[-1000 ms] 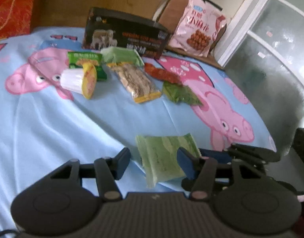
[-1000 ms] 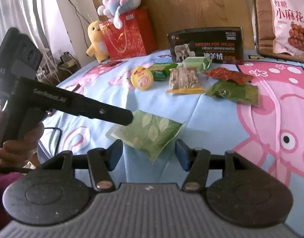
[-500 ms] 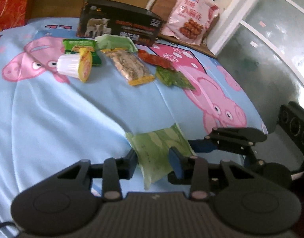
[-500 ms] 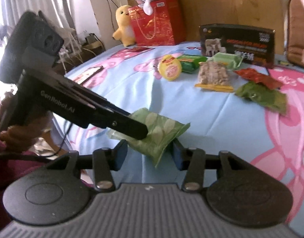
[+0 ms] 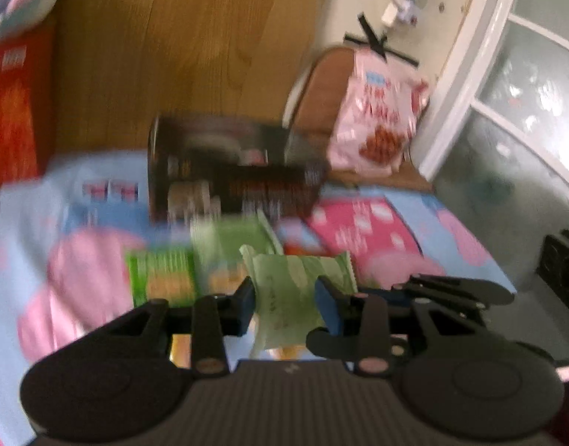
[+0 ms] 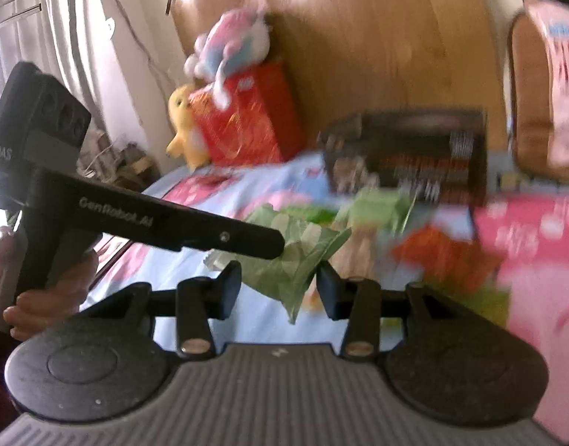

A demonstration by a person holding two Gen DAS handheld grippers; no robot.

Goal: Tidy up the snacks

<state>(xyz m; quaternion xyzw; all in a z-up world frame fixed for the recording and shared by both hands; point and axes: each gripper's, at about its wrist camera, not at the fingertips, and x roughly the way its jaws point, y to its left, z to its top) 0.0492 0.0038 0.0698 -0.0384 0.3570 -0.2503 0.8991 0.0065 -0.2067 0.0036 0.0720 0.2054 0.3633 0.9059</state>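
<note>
1. The left tongs [image 5: 284, 303] and right tongs [image 6: 279, 290] have just closed, both now clenched on the green packet [image 5: 295, 297].
2. The packet has left the bed [image 5: 20, 245]; it hangs mid-frame, near the other snacks [image 5: 162, 277].
3. Looks like placing comes next.

2 plush toys [image 6: 225, 48], 1 dark box [image 5: 232, 171], 2 grippers [image 5: 286, 299].
</note>
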